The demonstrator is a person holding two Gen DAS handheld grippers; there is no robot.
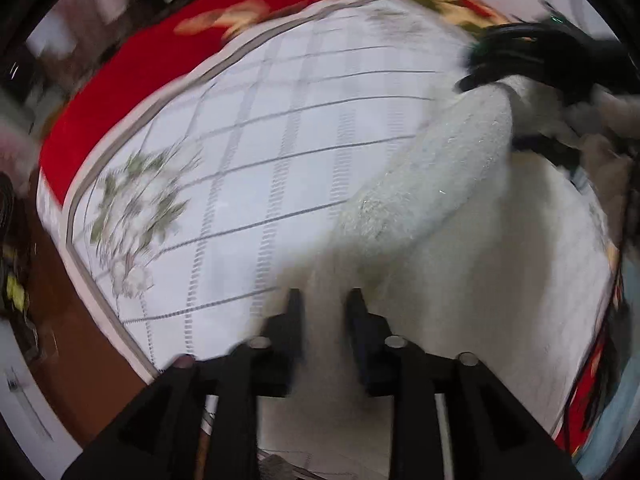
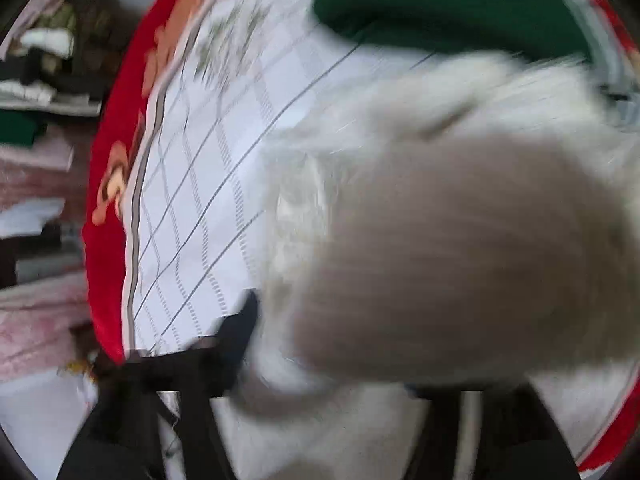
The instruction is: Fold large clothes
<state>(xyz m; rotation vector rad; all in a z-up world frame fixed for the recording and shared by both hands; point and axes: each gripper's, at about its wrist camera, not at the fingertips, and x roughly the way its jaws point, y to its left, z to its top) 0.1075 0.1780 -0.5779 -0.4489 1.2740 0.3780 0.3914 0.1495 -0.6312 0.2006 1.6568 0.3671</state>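
A fluffy white garment (image 1: 460, 240) lies on a white checked bedcover (image 1: 260, 140). In the left wrist view my left gripper (image 1: 323, 312) is shut on the garment's edge, white fabric pinched between its black fingers. My right gripper (image 1: 532, 56) shows at the upper right, holding up a sleeve-like part of the garment. In the right wrist view the white garment (image 2: 460, 240) bulges close over the camera. It hides the right finger; only the left finger (image 2: 240, 328) shows. The view is blurred.
The bedcover (image 2: 200, 200) has grey grid lines and a flower print (image 1: 136, 208). A red floral blanket (image 1: 132, 64) borders it. A dark green cloth (image 2: 440, 4) lies at the far side. Cluttered shelves (image 2: 40, 80) stand to the left.
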